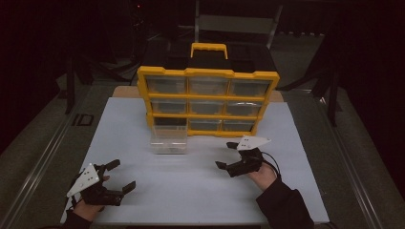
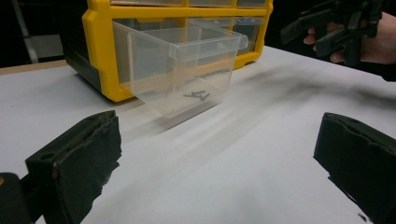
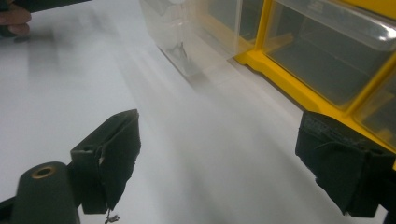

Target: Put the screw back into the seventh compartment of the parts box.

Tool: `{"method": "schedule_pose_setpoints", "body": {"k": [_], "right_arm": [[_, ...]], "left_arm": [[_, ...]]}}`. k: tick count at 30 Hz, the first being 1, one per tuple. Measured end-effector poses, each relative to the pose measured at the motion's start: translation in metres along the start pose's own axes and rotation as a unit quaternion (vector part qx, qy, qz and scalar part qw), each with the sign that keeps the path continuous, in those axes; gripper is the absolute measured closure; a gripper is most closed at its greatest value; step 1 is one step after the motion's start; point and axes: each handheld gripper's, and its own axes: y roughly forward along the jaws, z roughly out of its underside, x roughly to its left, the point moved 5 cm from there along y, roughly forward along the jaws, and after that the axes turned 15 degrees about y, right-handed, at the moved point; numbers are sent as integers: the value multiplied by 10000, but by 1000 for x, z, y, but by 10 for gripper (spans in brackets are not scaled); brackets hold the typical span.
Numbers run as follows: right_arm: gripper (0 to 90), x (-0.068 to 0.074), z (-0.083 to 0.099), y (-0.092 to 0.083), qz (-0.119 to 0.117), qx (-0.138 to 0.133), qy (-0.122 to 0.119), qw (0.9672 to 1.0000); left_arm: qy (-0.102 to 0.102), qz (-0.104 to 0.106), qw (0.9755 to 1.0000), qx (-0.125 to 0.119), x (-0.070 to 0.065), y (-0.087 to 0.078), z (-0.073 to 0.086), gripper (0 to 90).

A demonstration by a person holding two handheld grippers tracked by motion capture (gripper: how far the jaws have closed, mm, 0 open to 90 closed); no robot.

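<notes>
A clear plastic drawer (image 1: 168, 140) sits on the white table (image 1: 200, 186), pulled out in front of the yellow organizer cabinet (image 1: 208, 101), with small dark screws (image 2: 197, 95) inside. The left hand-held gripper (image 1: 119, 174) and right hand-held gripper (image 1: 226, 154) both hover with jaws wide, holding nothing, well apart from the drawer.
</notes>
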Motion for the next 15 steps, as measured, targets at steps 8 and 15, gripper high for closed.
{"method": "schedule_pose_setpoints", "body": {"k": [8, 15], "right_arm": [[139, -6, 15, -19, 138, -139, 54, 9998], [141, -14, 32, -37, 228, -259, 226, 9991]], "left_arm": [[4, 7, 10000, 5, 0, 0, 0, 7], [4, 3, 10000, 11, 0, 1, 0, 7]]}}
